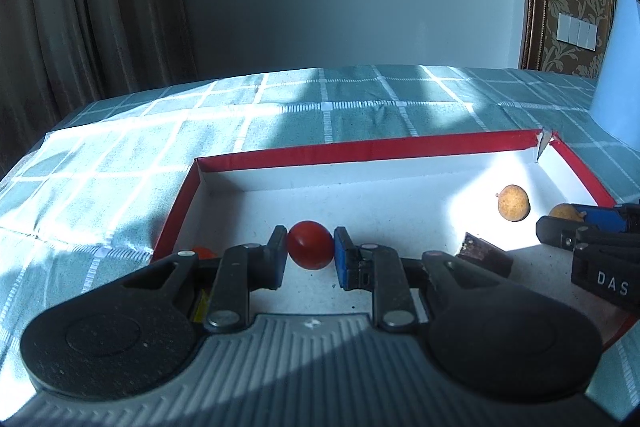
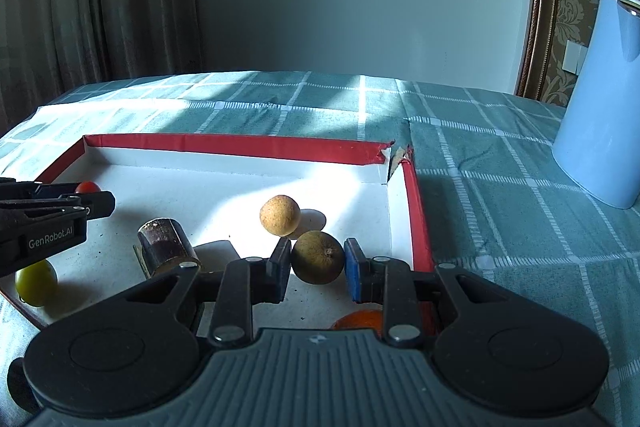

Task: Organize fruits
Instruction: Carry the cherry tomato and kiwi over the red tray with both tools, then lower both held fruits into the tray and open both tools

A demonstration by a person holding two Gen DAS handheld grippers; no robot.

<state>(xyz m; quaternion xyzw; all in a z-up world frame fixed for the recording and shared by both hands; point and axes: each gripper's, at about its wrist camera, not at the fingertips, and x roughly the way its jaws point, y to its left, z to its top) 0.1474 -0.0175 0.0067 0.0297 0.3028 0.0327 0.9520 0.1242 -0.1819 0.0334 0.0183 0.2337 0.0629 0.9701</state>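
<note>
while inside red tray (image 1: 380, 147), red tomato (image 1: 311, 245) between left gripper (image 1: 310, 251) fingers.

Black hand-held gripper (image 1: 309, 251), blue pads (image 1: 342, 253), silver rivets.

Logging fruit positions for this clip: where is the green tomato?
Right wrist view, far left: the green tomato lies in the box's near-left corner, under the left gripper.

The left black two-finger tongs (image 1: 310, 247) sit level, pads closed against a fruit. The right black tongs (image 2: 317, 259) likewise pinch theirs.
</note>
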